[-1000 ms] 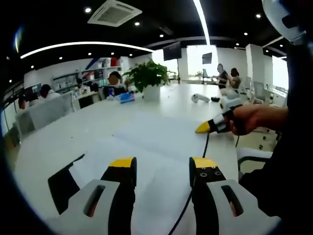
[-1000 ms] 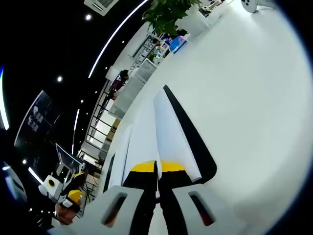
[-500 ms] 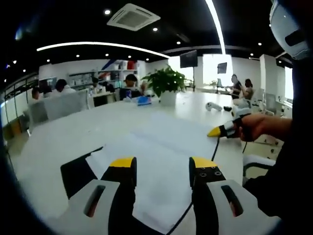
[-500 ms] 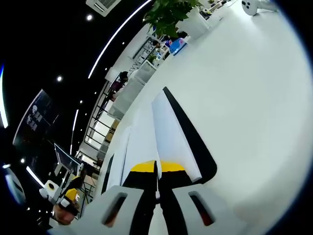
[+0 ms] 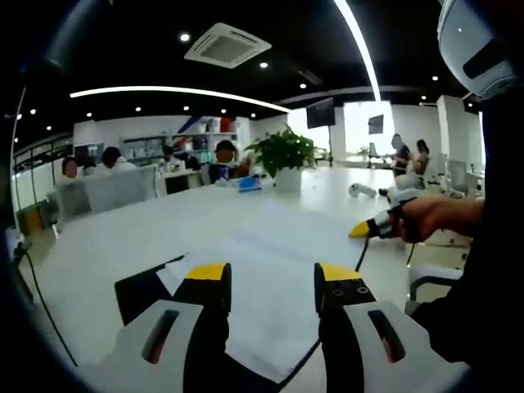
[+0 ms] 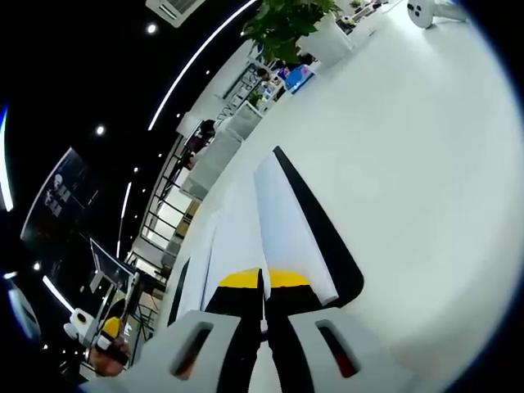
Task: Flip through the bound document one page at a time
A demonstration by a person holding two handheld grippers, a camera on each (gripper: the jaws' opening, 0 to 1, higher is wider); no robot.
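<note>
White table | document: thin, floppy pages, take by free edge | right gripper pinching page | left gripper spread, empty

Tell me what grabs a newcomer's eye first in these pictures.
The right gripper is pinched shut on a thin white page lifted from the black-covered bound document on the long white table. The left gripper hovers open above the same document's white pages. A leafy green potted plant stands farther along the table.
</note>
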